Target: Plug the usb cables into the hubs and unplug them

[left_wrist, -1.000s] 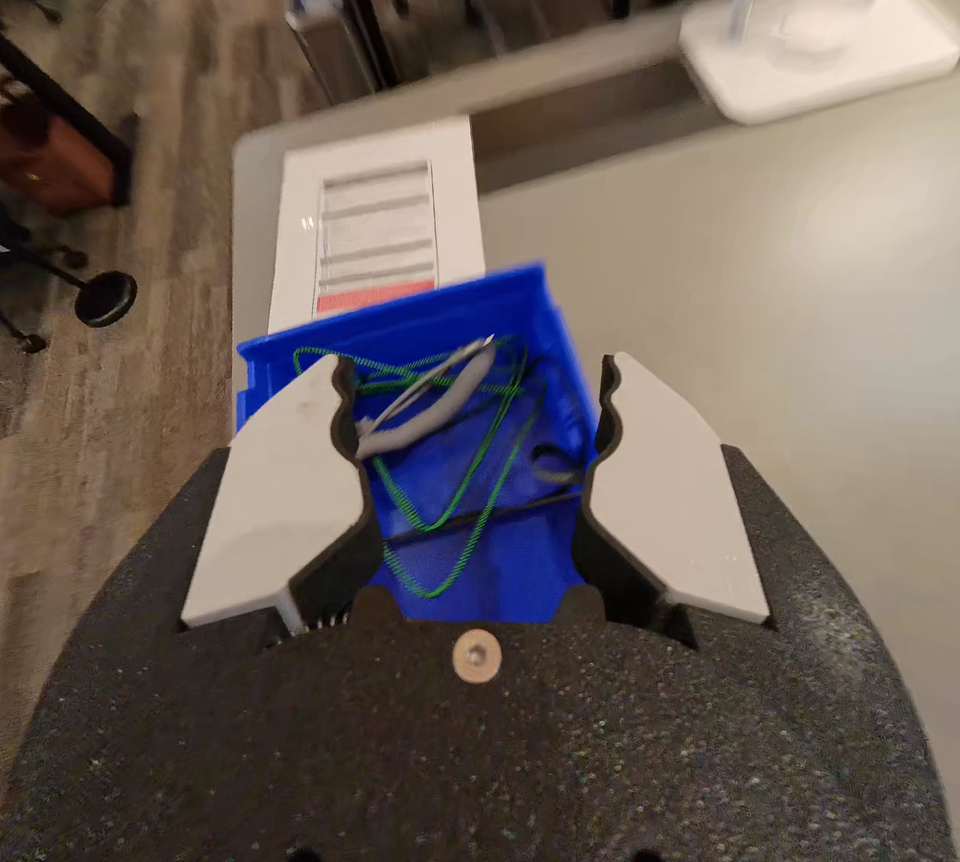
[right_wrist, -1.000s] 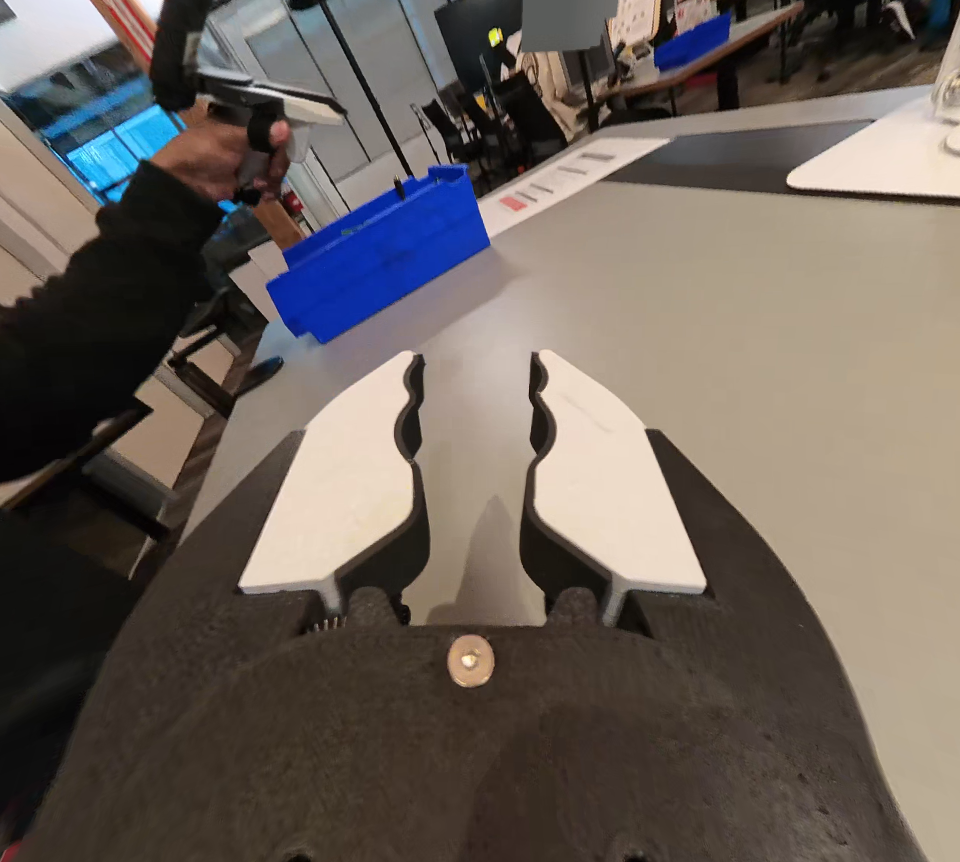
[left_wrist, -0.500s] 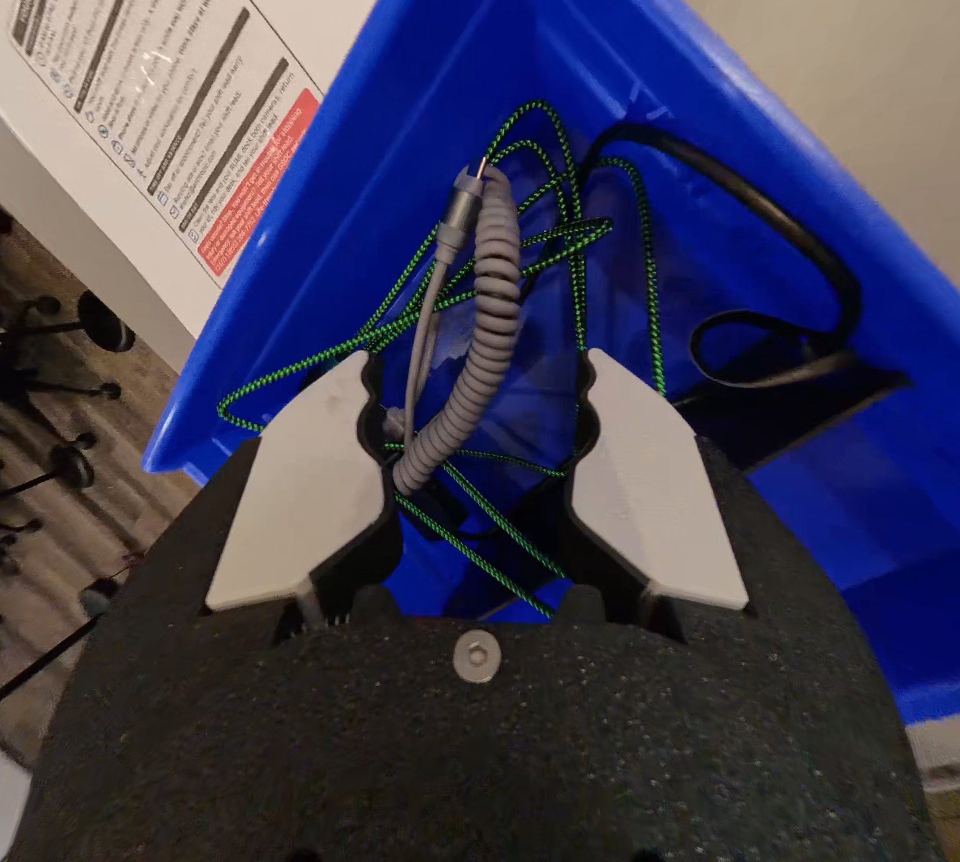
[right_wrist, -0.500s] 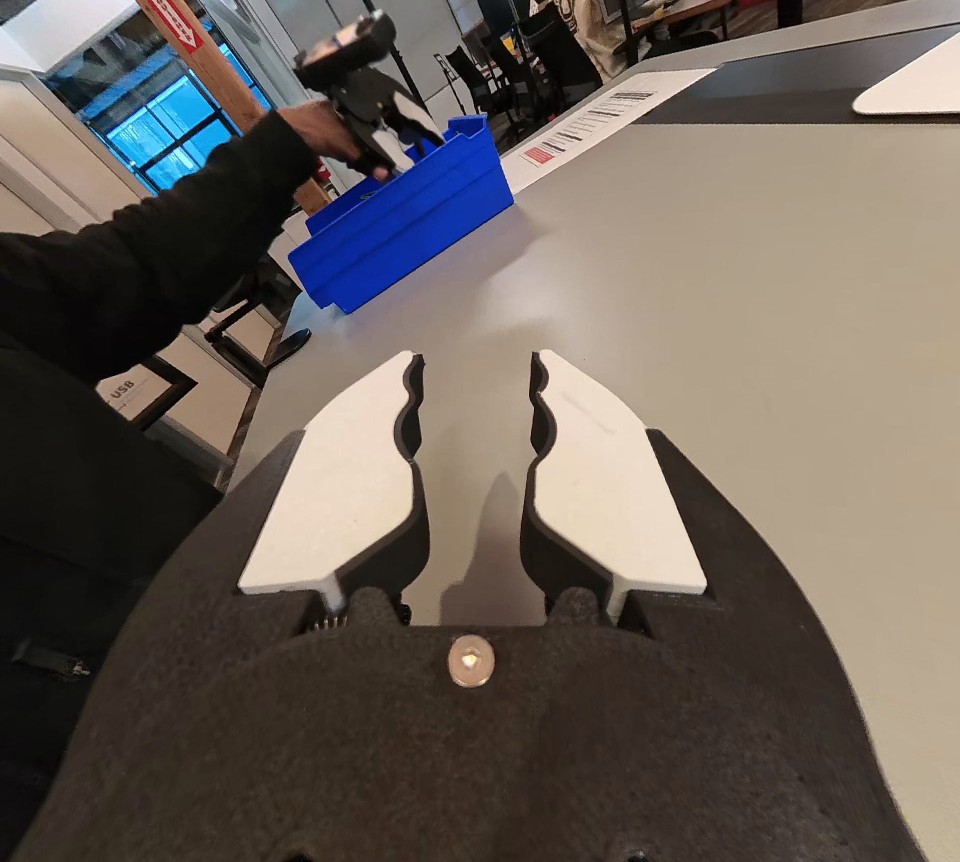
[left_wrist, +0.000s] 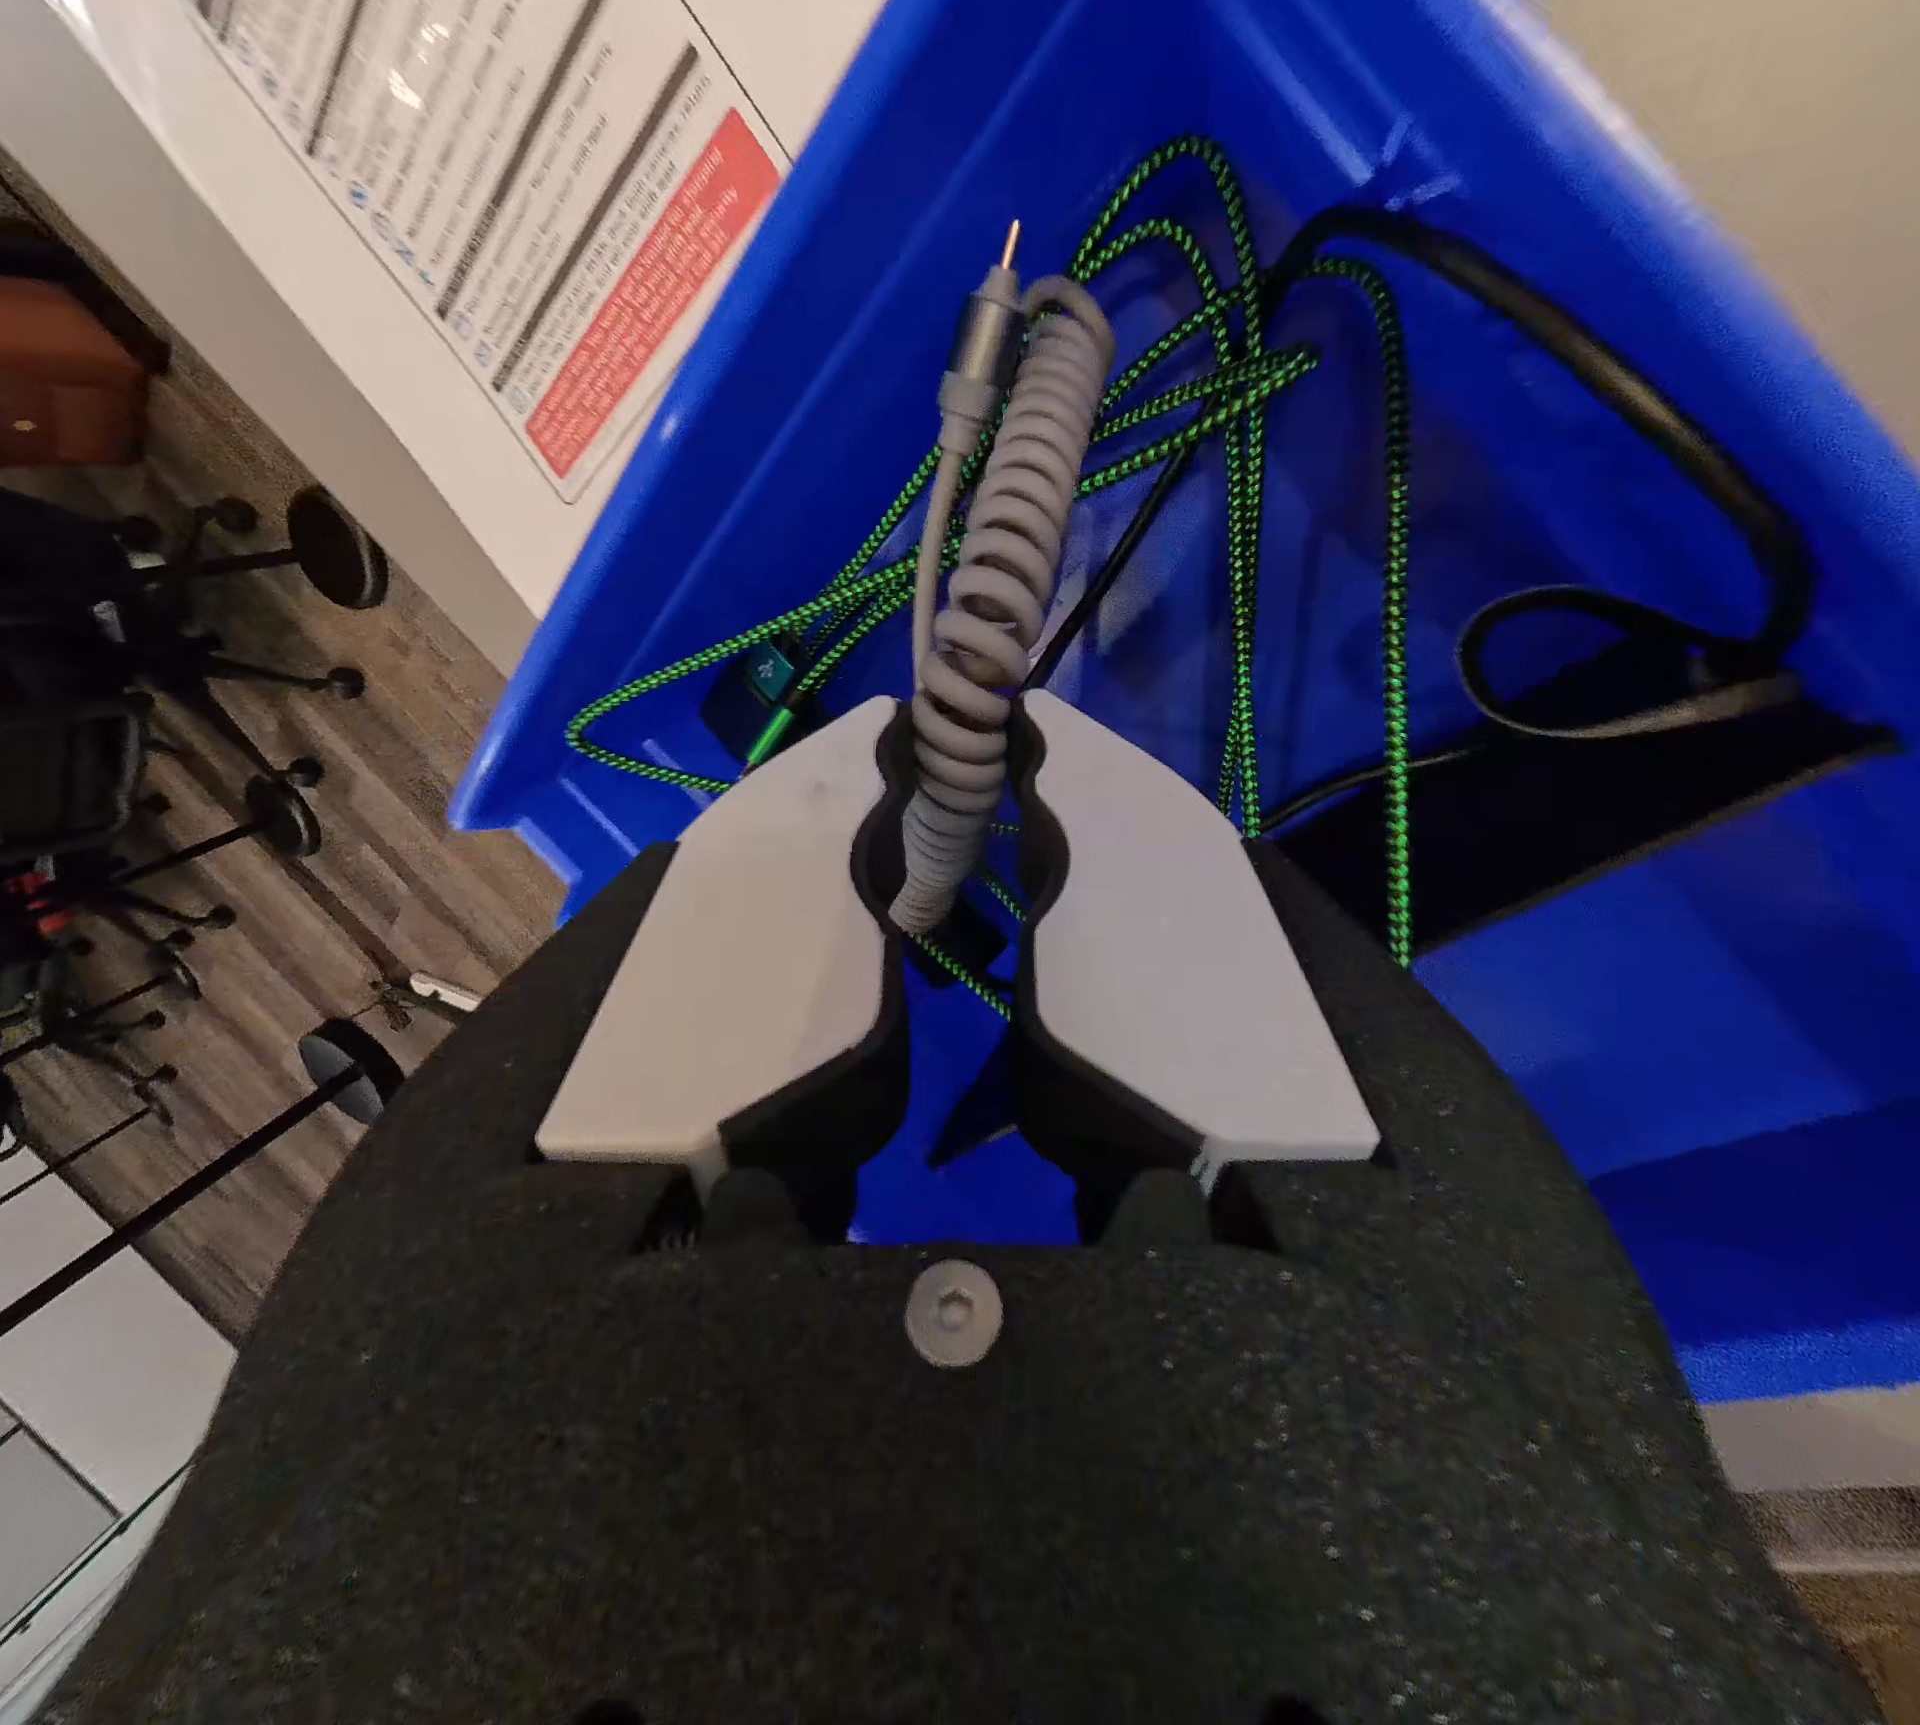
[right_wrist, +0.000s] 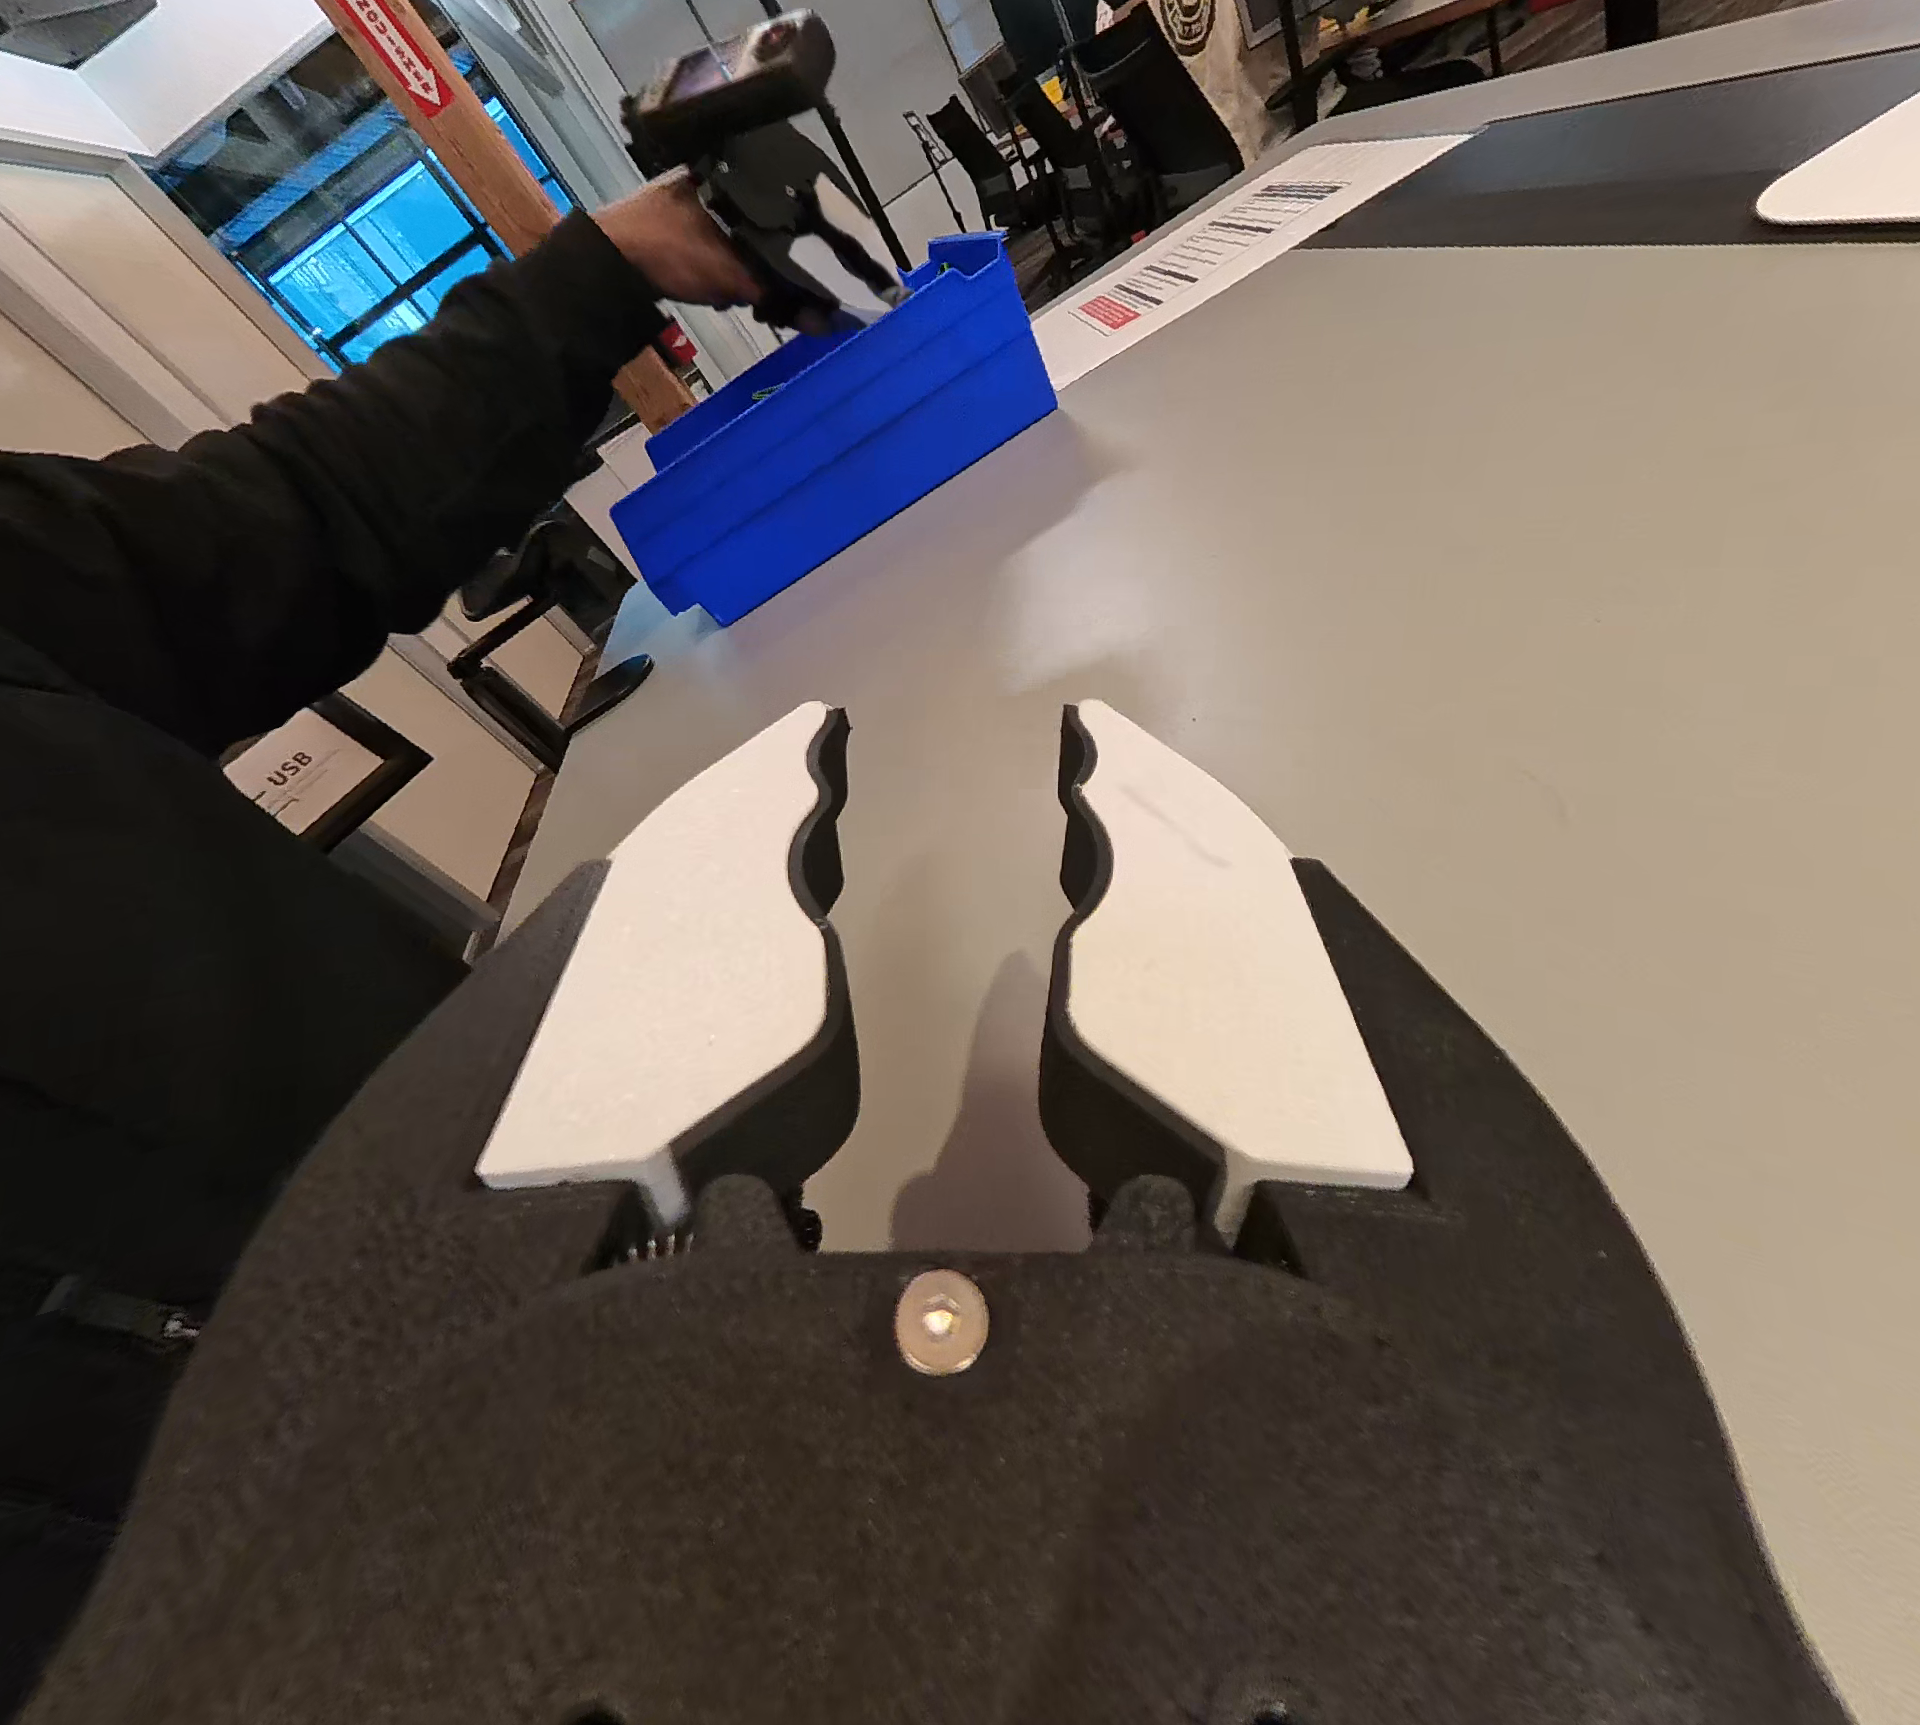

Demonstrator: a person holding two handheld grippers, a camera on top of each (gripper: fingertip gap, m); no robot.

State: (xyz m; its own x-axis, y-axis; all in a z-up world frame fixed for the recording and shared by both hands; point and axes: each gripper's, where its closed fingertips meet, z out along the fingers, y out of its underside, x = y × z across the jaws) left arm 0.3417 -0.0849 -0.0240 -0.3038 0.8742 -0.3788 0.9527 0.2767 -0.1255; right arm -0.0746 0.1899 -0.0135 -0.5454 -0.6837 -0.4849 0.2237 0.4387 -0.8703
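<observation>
In the left wrist view a blue bin [left_wrist: 1538, 148] holds a grey coiled cable [left_wrist: 1023, 470], a green-and-black braided cable [left_wrist: 1242, 387], a black cable [left_wrist: 1662, 428] and a dark flat block [left_wrist: 1558, 813]. My left gripper [left_wrist: 958, 719] is inside the bin and shut on the grey coiled cable, whose metal plug [left_wrist: 987, 325] points up. In the right wrist view my right gripper [right_wrist: 951, 719] is open and empty just above the grey table [right_wrist: 1507, 636]. The blue bin [right_wrist: 831, 439] stands far ahead on the left, with the left gripper [right_wrist: 790, 221] dipped into it.
A white printed sheet [left_wrist: 499, 117] lies beside the bin; it also shows in the right wrist view [right_wrist: 1205, 262]. A white base [right_wrist: 1849, 179] sits at the table's far right. The table's left edge is next to the bin, with chair bases [left_wrist: 301, 563] on the floor below. My hands' fingertips stand some 50 cm from each other.
My left gripper went down into the blue bin and its fingers closed on the grey coiled cable. My right gripper stayed open over the table.
</observation>
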